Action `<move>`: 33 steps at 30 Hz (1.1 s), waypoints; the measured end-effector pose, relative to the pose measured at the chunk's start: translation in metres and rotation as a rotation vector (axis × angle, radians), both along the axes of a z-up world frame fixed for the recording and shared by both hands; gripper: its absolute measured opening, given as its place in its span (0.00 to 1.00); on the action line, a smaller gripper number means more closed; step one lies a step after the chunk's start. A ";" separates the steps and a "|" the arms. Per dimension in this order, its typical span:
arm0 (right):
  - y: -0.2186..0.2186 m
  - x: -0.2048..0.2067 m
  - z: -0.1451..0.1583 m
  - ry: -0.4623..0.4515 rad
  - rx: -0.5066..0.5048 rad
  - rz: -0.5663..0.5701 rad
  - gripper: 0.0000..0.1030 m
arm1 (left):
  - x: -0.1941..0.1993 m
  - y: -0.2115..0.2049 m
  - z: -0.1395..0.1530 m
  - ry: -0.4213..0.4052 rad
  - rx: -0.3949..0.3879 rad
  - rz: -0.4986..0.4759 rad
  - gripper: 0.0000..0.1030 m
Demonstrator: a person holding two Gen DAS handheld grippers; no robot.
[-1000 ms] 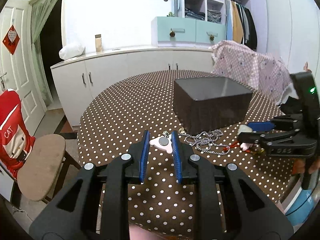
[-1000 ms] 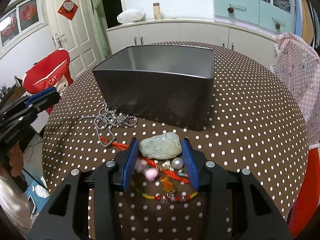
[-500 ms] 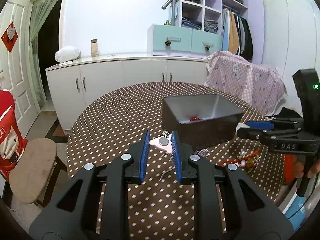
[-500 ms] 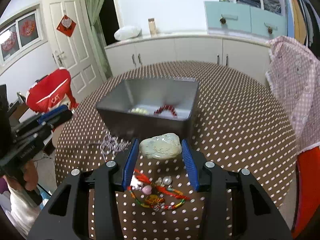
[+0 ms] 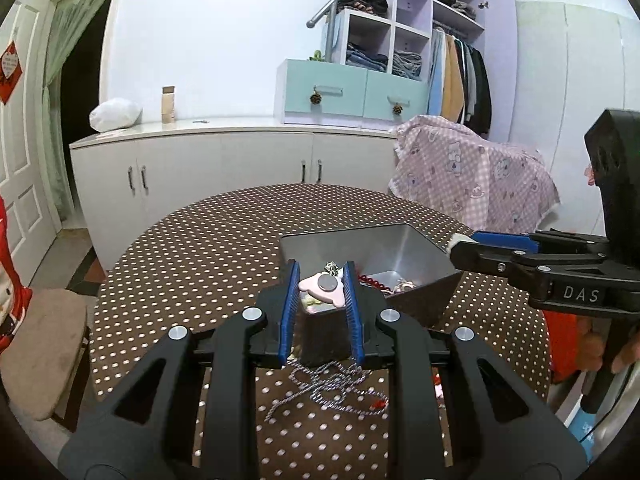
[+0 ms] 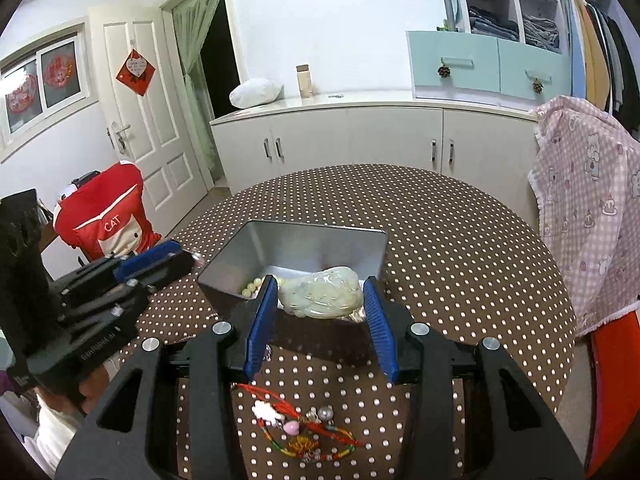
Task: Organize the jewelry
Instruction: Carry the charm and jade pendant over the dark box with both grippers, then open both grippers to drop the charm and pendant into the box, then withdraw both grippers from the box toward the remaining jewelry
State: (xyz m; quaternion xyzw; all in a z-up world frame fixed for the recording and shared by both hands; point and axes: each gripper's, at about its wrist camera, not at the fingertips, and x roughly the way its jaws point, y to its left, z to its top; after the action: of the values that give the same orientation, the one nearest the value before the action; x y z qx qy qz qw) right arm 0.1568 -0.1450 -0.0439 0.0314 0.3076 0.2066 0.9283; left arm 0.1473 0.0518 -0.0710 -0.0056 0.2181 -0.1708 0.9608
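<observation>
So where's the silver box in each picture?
Left wrist view: the silver box sits right of centre, just beyond the left claw.
Right wrist view: the box sits at centre, behind the right claw.
Shared landmark: the teal drawers on the white cabinet.

Place: a lived-in room of a home, part bedroom, part dining room.
Storage: an open wardrobe (image 5: pixel 460 76) with hanging coats, cubby shelves (image 6: pixel 508 12) of folded clothes, teal drawers (image 5: pixel 352 94).
Furniture: long white cabinets (image 6: pixel 352 140), a round table in a brown polka-dot cloth (image 6: pixel 460 232), a cushioned chair (image 5: pixel 40 352).
Decor: a red paper charm (image 6: pixel 136 72) on a white panelled door (image 6: pixel 140 120), a green curtain (image 6: pixel 198 60).
</observation>
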 end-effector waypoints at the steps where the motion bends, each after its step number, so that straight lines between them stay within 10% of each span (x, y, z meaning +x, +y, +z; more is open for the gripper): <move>1: 0.001 0.001 -0.001 0.003 0.000 0.003 0.40 | 0.003 -0.002 -0.001 0.006 -0.001 -0.003 0.22; 8: 0.005 0.011 -0.007 0.036 -0.002 0.019 0.41 | 0.009 -0.005 -0.008 0.001 -0.017 -0.043 0.23; 11: 0.003 0.011 -0.006 0.031 0.001 0.014 0.41 | 0.011 -0.003 -0.009 0.005 -0.021 -0.029 0.57; 33: -0.007 -0.006 -0.006 0.028 0.002 -0.008 0.55 | -0.002 0.008 -0.015 0.023 0.016 0.027 0.57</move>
State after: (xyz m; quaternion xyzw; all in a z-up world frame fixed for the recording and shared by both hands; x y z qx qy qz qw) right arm 0.1505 -0.1519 -0.0501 0.0363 0.3201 0.2028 0.9247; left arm 0.1457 0.0597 -0.0862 -0.0029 0.2303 -0.1562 0.9605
